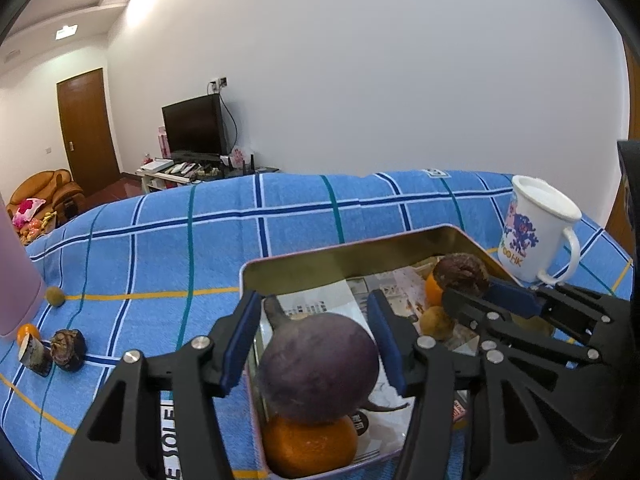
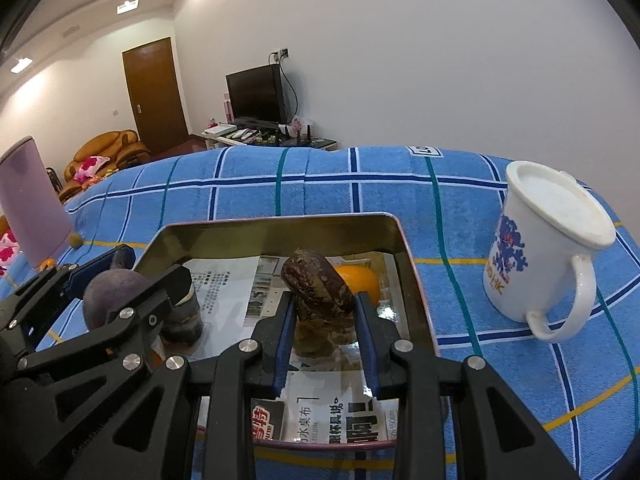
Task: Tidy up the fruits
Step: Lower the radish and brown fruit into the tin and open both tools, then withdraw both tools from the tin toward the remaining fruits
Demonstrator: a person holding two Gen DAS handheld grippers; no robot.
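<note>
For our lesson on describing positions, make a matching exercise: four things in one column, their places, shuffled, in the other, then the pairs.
Things:
1. beet
2. wrinkled fruit
3. mug
4. purple cup

Places:
A. on the cloth right of the tin
B. between the left gripper's fingers
C. on the cloth far left of the tin
D. between the right gripper's fingers

Pairs: 1-B, 2-D, 3-A, 4-C

Blue checked tablecloth (image 2: 320, 184) carries the tin tray (image 2: 280, 226) centre frame, white mug (image 2: 536, 248) right, pink cup (image 2: 32, 200) left.
</note>
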